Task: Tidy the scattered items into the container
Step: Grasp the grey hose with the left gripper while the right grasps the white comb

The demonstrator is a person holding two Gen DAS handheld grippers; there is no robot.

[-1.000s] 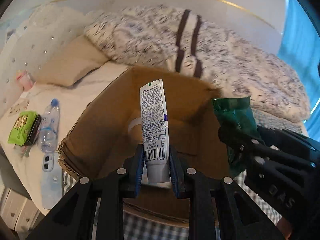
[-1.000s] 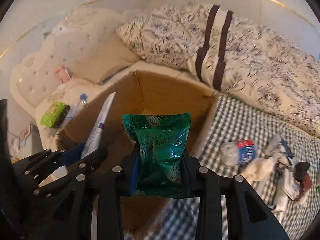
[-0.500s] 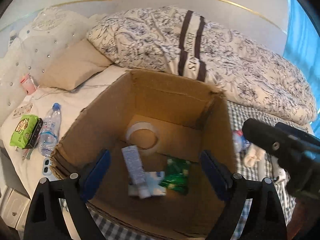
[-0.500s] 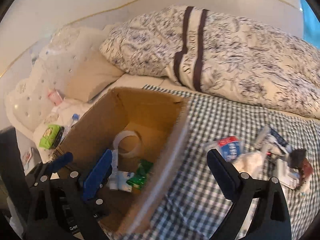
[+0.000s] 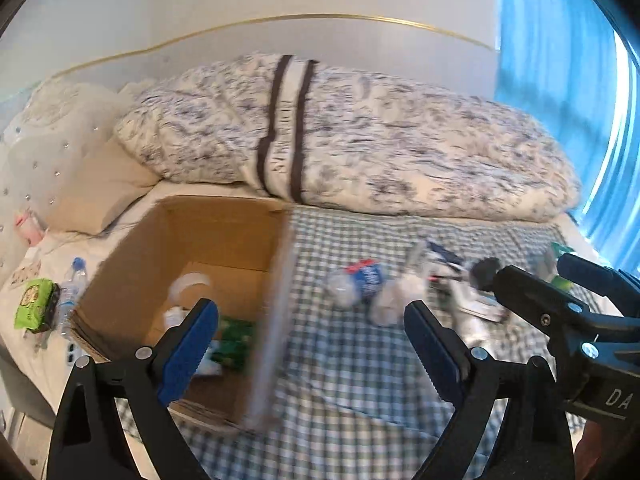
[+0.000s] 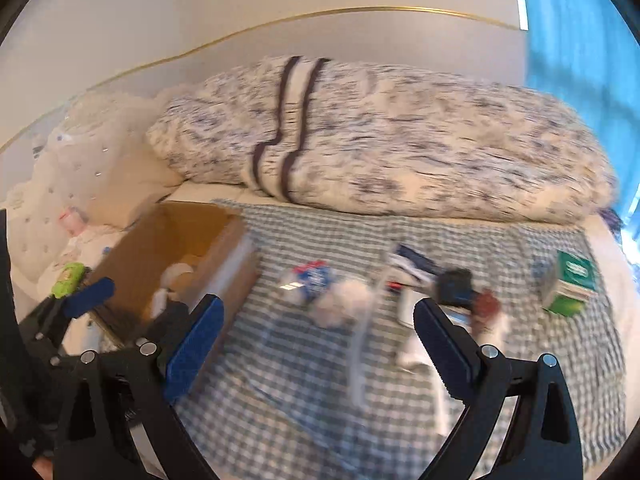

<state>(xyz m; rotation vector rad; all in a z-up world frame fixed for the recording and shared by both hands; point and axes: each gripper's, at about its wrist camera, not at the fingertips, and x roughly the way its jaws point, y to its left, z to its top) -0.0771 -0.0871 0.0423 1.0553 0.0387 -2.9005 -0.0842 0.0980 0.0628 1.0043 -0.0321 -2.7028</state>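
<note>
An open cardboard box (image 5: 224, 236) (image 6: 180, 236) stands on the bed at the left; a green packet (image 5: 234, 340), a white tube and a tape roll (image 5: 192, 284) lie inside. My left gripper (image 5: 312, 348) is open and empty, over the box's right wall. My right gripper (image 6: 320, 340) is open and empty above the checked cloth (image 6: 304, 392). Scattered on the cloth are a crushed bottle with a red and blue label (image 6: 308, 280) (image 5: 360, 284), a white wad (image 6: 344, 304), a black item (image 6: 454, 280), a blue and white packet (image 6: 412, 264) and a green carton (image 6: 572, 284).
A rolled floral duvet (image 6: 380, 140) fills the back of the bed. Left of the box lie a water bottle (image 5: 72, 292), a green snack pack (image 5: 36, 308) and a beige pillow (image 5: 100, 196). A blue curtain (image 5: 560, 60) hangs at the right.
A second ago the left gripper held the tube and the right the green packet over the box; both now lie in the box. Both grippers have swung right toward the cloth.
</note>
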